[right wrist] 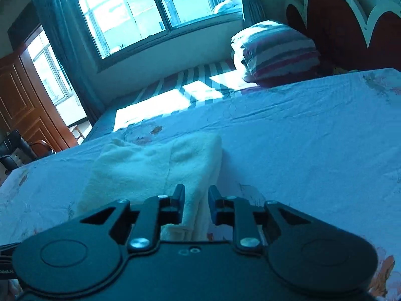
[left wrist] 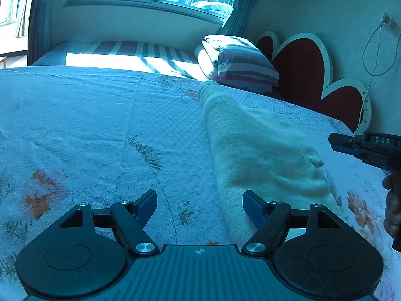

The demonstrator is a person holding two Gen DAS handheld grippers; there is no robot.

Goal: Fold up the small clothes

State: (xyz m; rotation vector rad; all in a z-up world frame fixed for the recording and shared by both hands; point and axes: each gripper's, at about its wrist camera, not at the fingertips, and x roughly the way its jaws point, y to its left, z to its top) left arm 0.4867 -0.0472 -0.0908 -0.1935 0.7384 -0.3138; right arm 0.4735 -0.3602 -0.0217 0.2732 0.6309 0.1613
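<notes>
Cream fleece garment (left wrist: 263,150) lies flat on the floral bedsheet (left wrist: 87,125), ahead of the wide-spread left gripper (left wrist: 199,200); right gripper (right wrist: 196,200), narrowly parted, hovers over its edge.

The letters "DAS" are read in pale capitals on the black top face of the right gripper (left wrist: 334,143), seen in the left wrist view at the far right edge, well to the right of the left gripper's fingers (left wrist: 252,202) and ahead of them. The lettering is set just behind the blue-edged fingertips of that tool. A small crosshair mark (left wrist: 201,251), a circle cut into quarters, is seen on the ribbed body behind and between the left gripper's fingers. No other text, number or brand can be read in either view.
</notes>
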